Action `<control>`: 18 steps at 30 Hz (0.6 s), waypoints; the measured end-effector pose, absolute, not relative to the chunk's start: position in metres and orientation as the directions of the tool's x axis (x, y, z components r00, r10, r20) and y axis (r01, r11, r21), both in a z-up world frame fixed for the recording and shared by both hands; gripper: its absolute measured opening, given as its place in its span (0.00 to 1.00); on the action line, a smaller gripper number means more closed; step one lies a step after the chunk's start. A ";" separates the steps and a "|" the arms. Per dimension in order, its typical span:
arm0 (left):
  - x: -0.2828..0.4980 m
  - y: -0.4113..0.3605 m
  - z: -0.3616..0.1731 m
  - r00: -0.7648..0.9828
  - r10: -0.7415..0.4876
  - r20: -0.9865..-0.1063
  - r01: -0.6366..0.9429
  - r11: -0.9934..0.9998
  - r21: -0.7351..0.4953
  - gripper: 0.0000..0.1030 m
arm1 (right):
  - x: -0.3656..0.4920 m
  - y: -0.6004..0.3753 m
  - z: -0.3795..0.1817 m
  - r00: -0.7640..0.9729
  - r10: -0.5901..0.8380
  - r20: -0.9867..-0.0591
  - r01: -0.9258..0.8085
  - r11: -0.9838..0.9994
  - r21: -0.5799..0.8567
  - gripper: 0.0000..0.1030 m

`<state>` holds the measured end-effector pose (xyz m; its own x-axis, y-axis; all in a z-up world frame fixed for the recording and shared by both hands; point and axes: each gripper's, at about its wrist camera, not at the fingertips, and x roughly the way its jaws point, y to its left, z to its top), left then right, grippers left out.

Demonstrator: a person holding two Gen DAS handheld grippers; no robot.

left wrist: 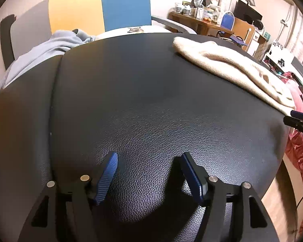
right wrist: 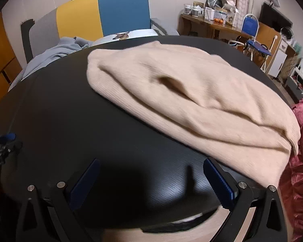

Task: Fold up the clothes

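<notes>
A folded beige knit sweater (right wrist: 192,100) lies on the right part of the black table (right wrist: 91,131); it also shows in the left wrist view (left wrist: 232,68) at the far right. My left gripper (left wrist: 149,157) is open and empty, low over the bare black leather-textured top (left wrist: 151,100). My right gripper (right wrist: 151,165) is open and empty at the table's near edge, its right finger (right wrist: 218,181) just short of the sweater's near hem. The right gripper's tip (left wrist: 299,121) shows at the right edge of the left view.
A light blue garment (left wrist: 42,50) lies beyond the table's far left. A yellow and blue chair back (left wrist: 101,6) stands behind. A pink quilt (right wrist: 301,161) hangs at the right. A cluttered wooden desk (right wrist: 212,24) and a blue folding chair (right wrist: 250,26) stand at the far right.
</notes>
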<state>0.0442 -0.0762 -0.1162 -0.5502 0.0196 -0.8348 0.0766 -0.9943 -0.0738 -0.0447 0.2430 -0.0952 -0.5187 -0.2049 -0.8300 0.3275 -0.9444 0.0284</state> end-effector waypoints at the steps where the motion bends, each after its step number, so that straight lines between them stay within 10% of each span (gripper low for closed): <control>1: 0.045 -0.076 -0.116 -0.552 0.018 -0.834 0.076 -0.995 -0.072 0.64 | -0.045 0.252 -0.096 -0.515 -0.204 -0.833 0.329 -0.944 0.028 1.00; 8: 0.045 -0.078 -0.117 -0.545 0.029 -0.838 0.090 -0.992 -0.094 0.64 | -0.081 0.304 -0.114 -0.479 -0.168 -0.861 0.262 -0.964 0.042 1.00; 18: 0.044 -0.105 -0.112 -0.556 0.200 -0.807 0.119 -0.942 -0.315 0.63 | -0.089 0.269 -0.113 -0.305 -0.490 -0.816 0.268 -0.867 0.421 1.00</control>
